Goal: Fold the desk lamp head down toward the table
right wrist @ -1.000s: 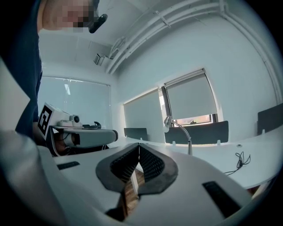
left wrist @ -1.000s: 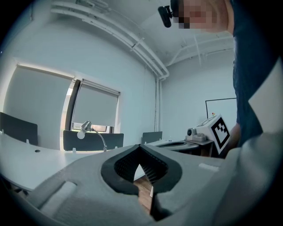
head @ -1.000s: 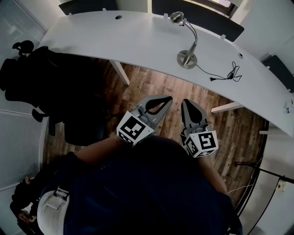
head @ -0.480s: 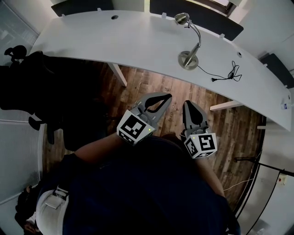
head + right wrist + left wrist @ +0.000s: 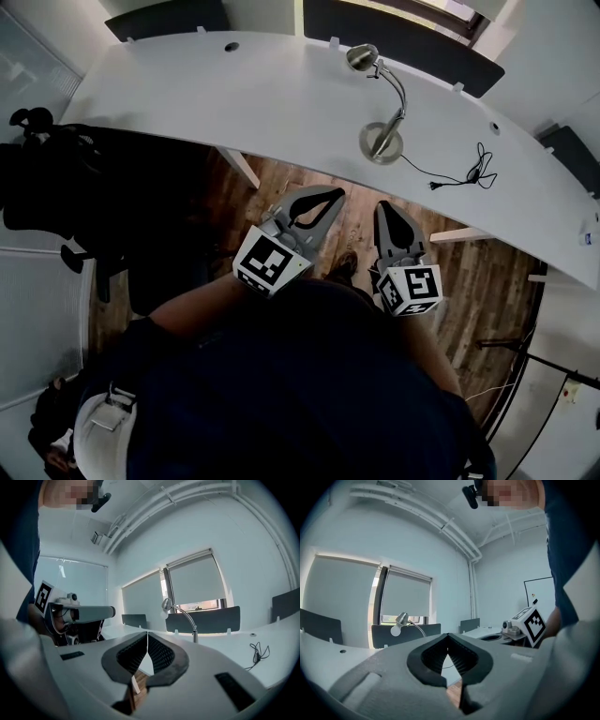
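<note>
The desk lamp stands on the white desk, far from both tools. The left tool and right tool are shut tight and hold nothing. The lamp's thin neck looks bendy but stiff, and its base looks heavy. Take hold near the shiny head and press gently
</note>
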